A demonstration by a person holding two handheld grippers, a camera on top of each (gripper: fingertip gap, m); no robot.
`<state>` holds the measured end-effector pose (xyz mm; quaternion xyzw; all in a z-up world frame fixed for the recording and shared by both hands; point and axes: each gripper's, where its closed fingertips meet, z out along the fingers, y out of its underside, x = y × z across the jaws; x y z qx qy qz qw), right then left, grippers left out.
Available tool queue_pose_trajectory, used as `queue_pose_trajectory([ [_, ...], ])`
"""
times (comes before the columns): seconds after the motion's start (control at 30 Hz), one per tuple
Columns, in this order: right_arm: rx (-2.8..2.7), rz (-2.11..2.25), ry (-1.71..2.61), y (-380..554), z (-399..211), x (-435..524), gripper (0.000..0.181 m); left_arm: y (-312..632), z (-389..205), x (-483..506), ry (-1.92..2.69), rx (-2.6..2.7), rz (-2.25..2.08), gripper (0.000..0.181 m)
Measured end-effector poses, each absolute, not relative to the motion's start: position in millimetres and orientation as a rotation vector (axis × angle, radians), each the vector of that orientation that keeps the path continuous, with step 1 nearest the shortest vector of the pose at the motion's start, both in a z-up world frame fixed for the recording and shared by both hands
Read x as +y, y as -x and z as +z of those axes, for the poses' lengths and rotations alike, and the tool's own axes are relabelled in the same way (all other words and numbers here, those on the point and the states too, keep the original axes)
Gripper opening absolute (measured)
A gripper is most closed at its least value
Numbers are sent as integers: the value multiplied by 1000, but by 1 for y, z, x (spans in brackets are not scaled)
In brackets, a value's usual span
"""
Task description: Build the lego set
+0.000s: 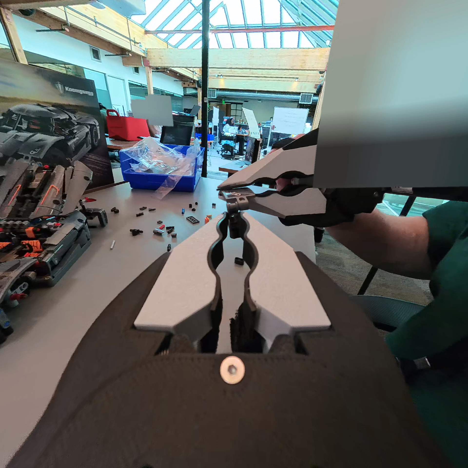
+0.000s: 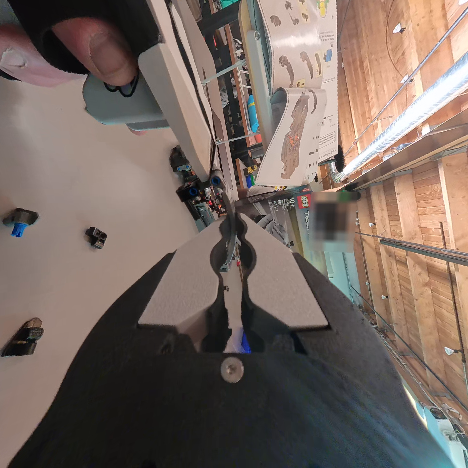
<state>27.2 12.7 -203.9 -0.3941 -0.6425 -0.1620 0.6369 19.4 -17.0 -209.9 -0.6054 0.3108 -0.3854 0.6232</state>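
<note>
- Left tongs [image 1: 233,218] pinch a small dark connector piece [image 1: 234,225], held above the surface [image 1: 101,291].
- Right tongs [image 2: 234,222], at 1 o'clock, clamp a flat grey panel [image 1: 234,194] touching it.
- Loose pieces [image 1: 162,228] lie at 10 o'clock.

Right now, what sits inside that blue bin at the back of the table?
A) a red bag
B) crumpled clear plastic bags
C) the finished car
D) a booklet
B: the blue bin holds crumpled clear plastic bags; the red bag stands behind it on another table, and the part-built car sits to the left on the table.
</note>
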Motion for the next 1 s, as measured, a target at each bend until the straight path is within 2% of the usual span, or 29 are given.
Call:
queue_pose_trajectory([
  [0.33,-1468,-386,898,-28,-204,15,0,-18,-209,-15,1388,709,-833,5],
  [0.53,-1457,-405,920,-31,-204,22,0,-11,-205,-13,1368,680,-807,15],
  [1.0,-1462,-419,940,-32,-208,28,0,-13,-209,-11,1390,702,-747,14],
])
